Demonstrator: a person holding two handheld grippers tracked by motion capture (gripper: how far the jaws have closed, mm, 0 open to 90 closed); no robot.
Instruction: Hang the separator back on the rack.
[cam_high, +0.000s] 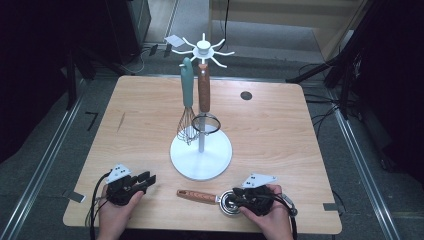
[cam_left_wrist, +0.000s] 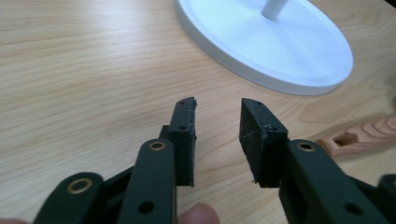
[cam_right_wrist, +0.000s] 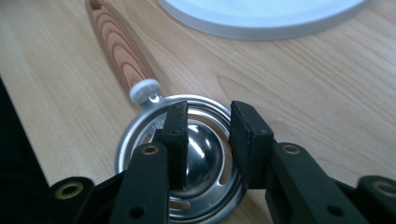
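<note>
A teal-handled whisk (cam_high: 186, 102) and wooden-handled strainer (cam_high: 204, 100) hang on the white rack (cam_high: 201, 157), while the wooden-handled steel egg separator (cam_high: 212, 198) lies unhung under the right gripper (cam_high: 240, 199), both grippers spread empty.

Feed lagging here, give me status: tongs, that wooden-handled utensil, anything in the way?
Left tongs open, empty. Right tongs open over the egg separator bowl, not gripping. Separator flat on table. White rack base just beyond.

Light wooden table (cam_high: 280, 135) carried white round-based utensil stand (cam_high: 201, 156) at centre; wood-handled metal egg separator (cam_high: 210, 197) lay flat near front edge, just before base; small dark disc (cam_high: 245, 95) toward rear.
</note>
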